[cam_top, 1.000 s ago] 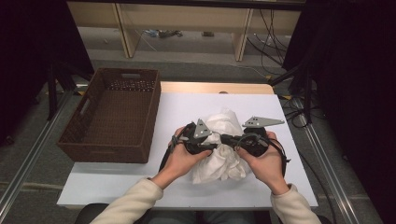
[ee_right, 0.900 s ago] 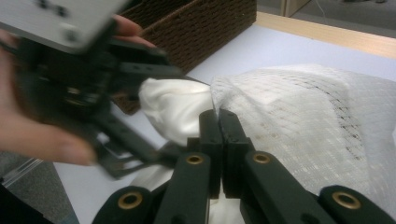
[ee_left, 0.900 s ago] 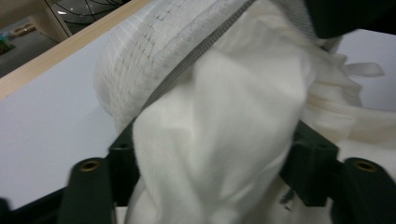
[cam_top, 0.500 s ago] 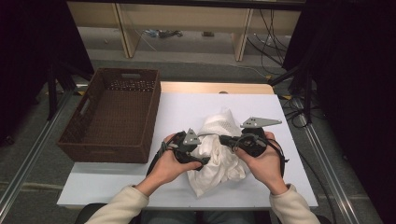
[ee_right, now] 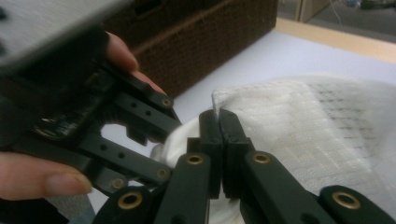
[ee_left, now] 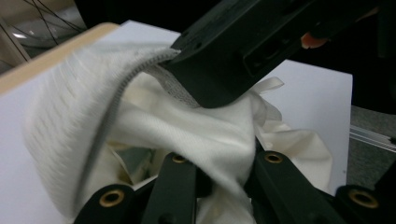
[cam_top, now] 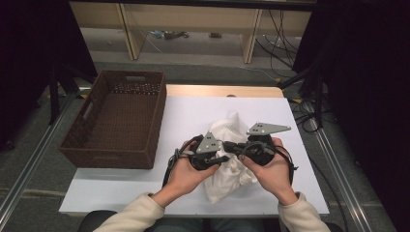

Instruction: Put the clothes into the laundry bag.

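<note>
My left tongs [ee_left: 219, 186] just closed on white cloth [cam_top: 231, 166] | right tongs [ee_right: 218, 140] pinch its edge | risk: thin hold slips if I pull apart fast

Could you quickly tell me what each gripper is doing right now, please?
Left gripper: jaws have just been closing, now shut on the white cloth.
Right gripper: shut on the cloth's edge.

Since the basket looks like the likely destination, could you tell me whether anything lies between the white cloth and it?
Nothing visible: only bare white table separates the white cloth from the brown basket; the left gripper and right gripper both grip the cloth.
</note>
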